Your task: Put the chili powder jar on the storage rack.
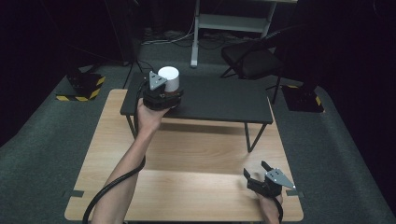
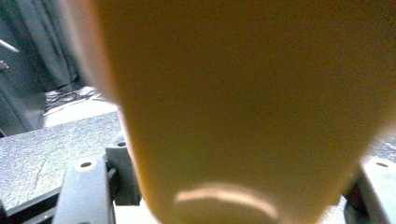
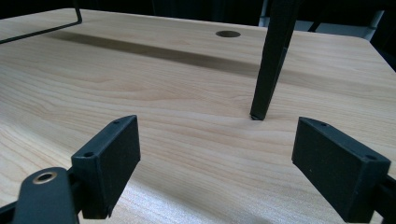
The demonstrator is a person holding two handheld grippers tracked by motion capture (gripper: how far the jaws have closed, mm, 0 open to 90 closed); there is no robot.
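A white cup [image 1: 169,77] stands on the left end of a low black shelf [image 1: 219,100]. My left gripper [image 1: 168,87] is shut on it, held by a hand reaching in from below. In the left gripper view the cup [image 2: 243,93] looms tan and blurred, very close, with the left gripper [image 2: 229,186] pressing its jaws against the cup's two sides just above the shelf top [image 2: 46,149]. My right gripper [image 1: 256,169] rests near the front right corner of the wooden table [image 1: 196,154]. In its own view the right gripper [image 3: 217,158] stands open with only bare wood between the jaws.
The black shelf stands on thin metal legs over the back half of the table; one leg [image 3: 273,60] comes down just ahead of my right gripper. A round cable hole [image 3: 228,33] lies beyond it. A dark chair [image 1: 252,58] stands on the floor behind the table.
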